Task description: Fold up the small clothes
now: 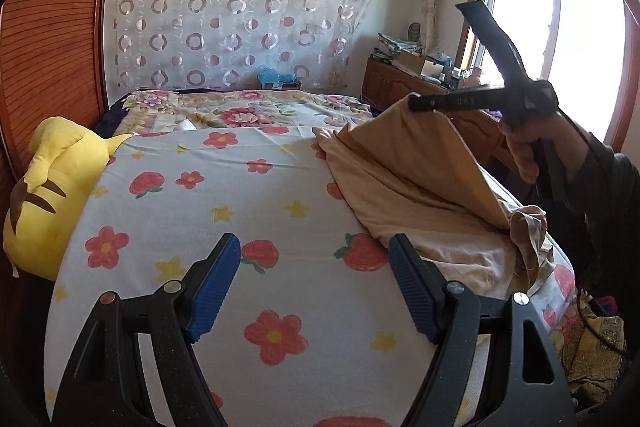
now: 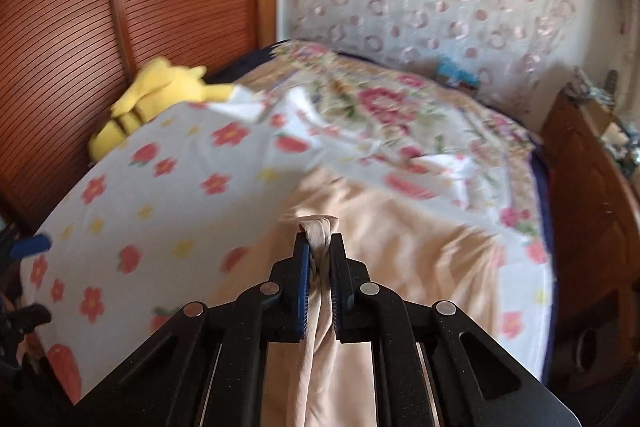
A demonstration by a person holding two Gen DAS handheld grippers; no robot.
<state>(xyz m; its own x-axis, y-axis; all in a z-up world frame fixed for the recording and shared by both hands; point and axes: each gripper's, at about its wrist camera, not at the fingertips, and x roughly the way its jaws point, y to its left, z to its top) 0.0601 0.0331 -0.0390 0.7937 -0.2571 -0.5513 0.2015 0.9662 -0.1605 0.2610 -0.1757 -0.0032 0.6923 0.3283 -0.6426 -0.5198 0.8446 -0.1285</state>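
A beige garment (image 1: pixel 420 195) lies on the right half of the flowered bed sheet (image 1: pixel 240 203). One edge of it is lifted off the bed by my right gripper (image 1: pixel 414 103), which a hand holds from the right. In the right wrist view, the right gripper (image 2: pixel 319 239) is shut on a bunched fold of the beige garment (image 2: pixel 400 227), and the cloth hangs down between the pads. My left gripper (image 1: pixel 314 247) stands open low over the sheet with nothing between its fingers. Its right finger (image 1: pixel 408 279) is beside the garment's near left corner.
A yellow plush toy (image 1: pixel 52 195) lies at the bed's left edge against a ribbed wooden panel (image 1: pixel 52 47). A rose-patterned quilt (image 1: pixel 248 111) covers the far end. A cluttered wooden cabinet (image 1: pixel 392 83) and a window stand to the right. A patterned bag (image 1: pixel 592 355) sits beside the bed.
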